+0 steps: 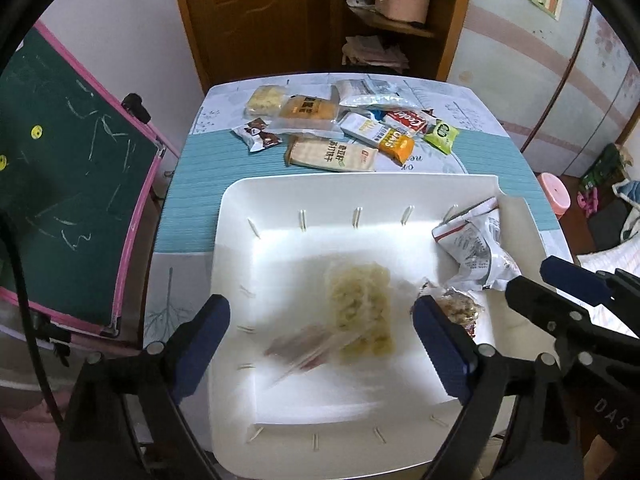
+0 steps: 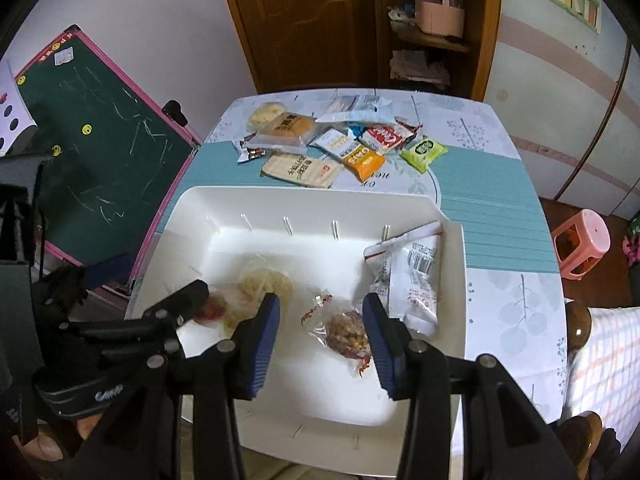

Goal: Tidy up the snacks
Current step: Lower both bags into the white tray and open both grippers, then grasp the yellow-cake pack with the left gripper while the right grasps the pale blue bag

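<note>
A white bin [image 1: 280, 200] [image 2: 240, 204] sits on the near half of the table. In it lie a clear pack of yellow noodle snack [image 1: 362, 312] [image 2: 266, 284], blurred in the left wrist view, a nut bar in clear wrap [image 2: 346, 334] [image 1: 458, 308], and a white crumpled bag [image 1: 478, 248] [image 2: 416, 272]. My left gripper [image 1: 322, 344] is open and empty above the noodle pack. My right gripper [image 2: 322, 330] is open and empty over the nut bar. A pile of snack packets [image 1: 344, 128] [image 2: 340, 140] lies beyond the bin.
A green chalkboard with a pink frame [image 1: 68, 184] [image 2: 104, 160] stands left of the table. A pink stool [image 2: 582, 240] stands to the right. A wooden door and shelf [image 1: 304, 16] are behind the table.
</note>
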Motion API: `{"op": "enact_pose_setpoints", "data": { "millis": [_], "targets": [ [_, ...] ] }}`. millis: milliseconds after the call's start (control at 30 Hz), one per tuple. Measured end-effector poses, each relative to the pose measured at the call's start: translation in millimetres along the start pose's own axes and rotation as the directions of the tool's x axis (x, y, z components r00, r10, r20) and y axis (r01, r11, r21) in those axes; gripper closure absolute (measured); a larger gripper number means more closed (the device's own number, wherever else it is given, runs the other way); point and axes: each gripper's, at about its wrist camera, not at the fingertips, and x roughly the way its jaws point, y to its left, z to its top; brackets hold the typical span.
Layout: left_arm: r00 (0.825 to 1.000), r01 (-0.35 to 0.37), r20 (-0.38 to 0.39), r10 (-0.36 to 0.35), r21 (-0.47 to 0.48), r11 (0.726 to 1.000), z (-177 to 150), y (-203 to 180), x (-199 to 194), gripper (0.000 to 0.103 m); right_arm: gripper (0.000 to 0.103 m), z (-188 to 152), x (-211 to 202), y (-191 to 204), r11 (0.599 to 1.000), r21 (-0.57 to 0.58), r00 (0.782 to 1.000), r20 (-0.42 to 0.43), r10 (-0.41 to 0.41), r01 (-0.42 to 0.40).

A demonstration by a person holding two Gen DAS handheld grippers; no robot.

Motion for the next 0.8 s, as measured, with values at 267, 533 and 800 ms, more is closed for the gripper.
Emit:
{"op": "enact_pose_setpoints", "data": {
  "millis": [267,533,800],
  "targets": [
    [0.999,-0.007,-0.046,0.007,0.012,1.000,-2,-3,11,0.011,0.059,-1,4,-1,1.000,0.006,1.000,-0.018,-0.002,0.002],
    [0.999,-0.004,-0.045,0.005,0.009,1.000,-2,-1,12,0.011,0.059,-2,8,-2,1.000,0.008,0.999,-0.032,-0.001,0.001],
    [1.000,0.004,-0.016,-0.004,-0.005,1.000,4,4,8,0.011,0.059,1,13,-5,1.000,0.020,0.999,-0.047,0.013,-0.012]
  ]
}}
